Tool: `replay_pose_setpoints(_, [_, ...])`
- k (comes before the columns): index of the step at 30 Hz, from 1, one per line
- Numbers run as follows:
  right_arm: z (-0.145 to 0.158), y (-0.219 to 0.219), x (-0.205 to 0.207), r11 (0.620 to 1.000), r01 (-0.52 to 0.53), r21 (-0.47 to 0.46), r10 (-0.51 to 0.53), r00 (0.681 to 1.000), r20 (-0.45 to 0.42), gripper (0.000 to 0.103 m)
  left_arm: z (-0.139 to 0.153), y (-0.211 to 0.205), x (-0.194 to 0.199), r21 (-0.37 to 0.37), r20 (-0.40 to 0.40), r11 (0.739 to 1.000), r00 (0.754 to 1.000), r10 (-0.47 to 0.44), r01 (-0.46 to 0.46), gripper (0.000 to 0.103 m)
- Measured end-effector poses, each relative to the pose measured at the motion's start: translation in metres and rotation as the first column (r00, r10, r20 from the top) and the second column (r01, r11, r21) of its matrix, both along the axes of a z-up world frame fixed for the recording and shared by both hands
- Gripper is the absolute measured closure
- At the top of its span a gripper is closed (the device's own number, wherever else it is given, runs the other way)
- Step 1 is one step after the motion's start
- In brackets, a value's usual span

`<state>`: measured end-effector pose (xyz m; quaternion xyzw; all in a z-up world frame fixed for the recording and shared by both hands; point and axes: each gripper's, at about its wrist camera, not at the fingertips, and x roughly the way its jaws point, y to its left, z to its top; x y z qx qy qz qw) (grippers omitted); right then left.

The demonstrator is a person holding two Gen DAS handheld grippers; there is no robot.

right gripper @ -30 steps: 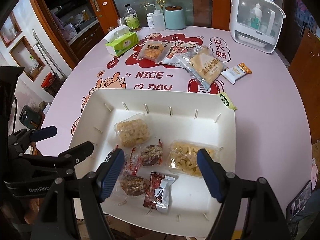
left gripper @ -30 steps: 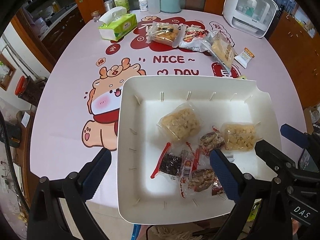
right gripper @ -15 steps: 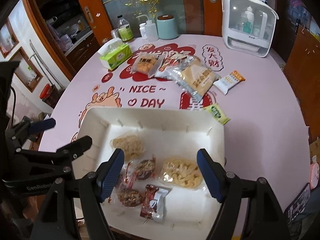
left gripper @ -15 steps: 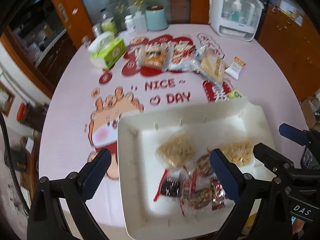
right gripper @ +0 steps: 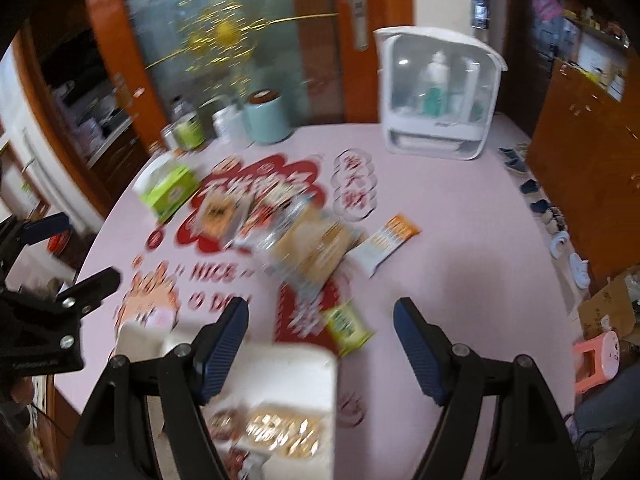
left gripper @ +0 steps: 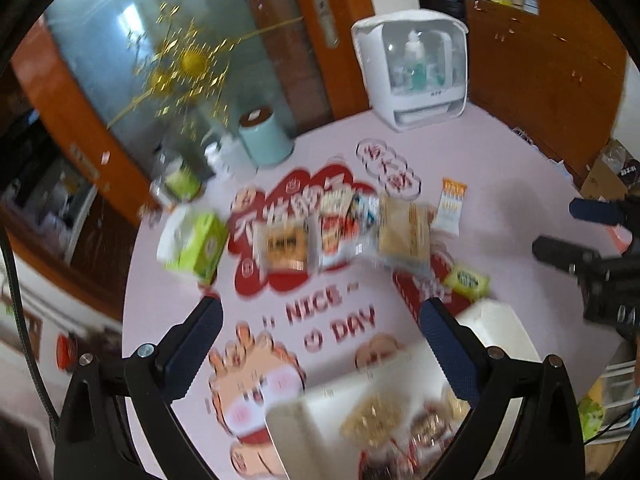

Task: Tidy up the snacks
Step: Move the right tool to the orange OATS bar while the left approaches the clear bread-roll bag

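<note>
Hovering over the pink desk [right gripper: 460, 240], I am keeping both hand-held grippers spread with nothing between the pads: the left hand-held gripper [left gripper: 320, 344] and the right hand-held gripper [right gripper: 320, 340]. The white tray [right gripper: 288, 364] is sitting at the desk's near edge, holding several wrapped snacks [right gripper: 280, 432] (blurred, hard to count). More snack packets [left gripper: 344, 228] are lying near the desk's middle, a small green packet [right gripper: 346, 326] just beyond the tray's far rim, a green tissue box [left gripper: 192, 248] toward the left edge.

Both wrist cams angled down, table [left gripper: 500, 208] shared.
</note>
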<state>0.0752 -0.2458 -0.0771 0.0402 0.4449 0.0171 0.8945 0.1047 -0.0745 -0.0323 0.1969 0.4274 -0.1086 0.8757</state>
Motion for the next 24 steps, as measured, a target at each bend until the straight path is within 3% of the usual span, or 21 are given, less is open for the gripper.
replay_pose_setpoints(4, [0.001, -0.026, 0.037, 0.999, 0.044, 0.005, -0.044, 0.999, -0.012, 0.027, 0.001, -0.02, 0.04, 0.001, 0.008, 0.999, 0.999, -0.046, 0.046, 0.005])
replay_pose_setpoints(7, [-0.012, -0.042, 0.07, 0.997, 0.075, 0.031, -0.073, 0.995, -0.065, 0.027, -0.014, -0.027, 0.072, -0.065, -0.08, 0.996, 0.995, -0.063, 0.058, 0.005])
replay_pose_setpoints(9, [-0.024, -0.049, 0.087, 0.995, 0.083, 0.063, -0.077, 0.993, -0.093, 0.027, -0.037, -0.027, 0.1, -0.146, -0.192, 0.988, 0.979, -0.073, 0.045, 0.005])
replay_pose_setpoints(13, [-0.058, -0.066, 0.119, 0.983, 0.125, 0.132, -0.1, 0.979, -0.179, 0.027, -0.091, -0.025, 0.136, -0.223, -0.364, 0.975, 0.929, -0.072, -0.012, 0.005])
replay_pose_setpoints(16, [-0.088, -0.082, 0.141, 0.963, 0.177, 0.205, -0.127, 0.963, -0.238, 0.027, -0.129, -0.023, 0.152, -0.238, -0.421, 0.97, 0.905, -0.051, -0.056, 0.005])
replay_pose_setpoints(24, [-0.17, -0.11, 0.186, 0.903, 0.348, 0.252, -0.232, 0.888, -0.396, 0.027, -0.195, -0.027, 0.174, -0.274, -0.509, 0.951, 0.861, -0.017, -0.143, 0.005])
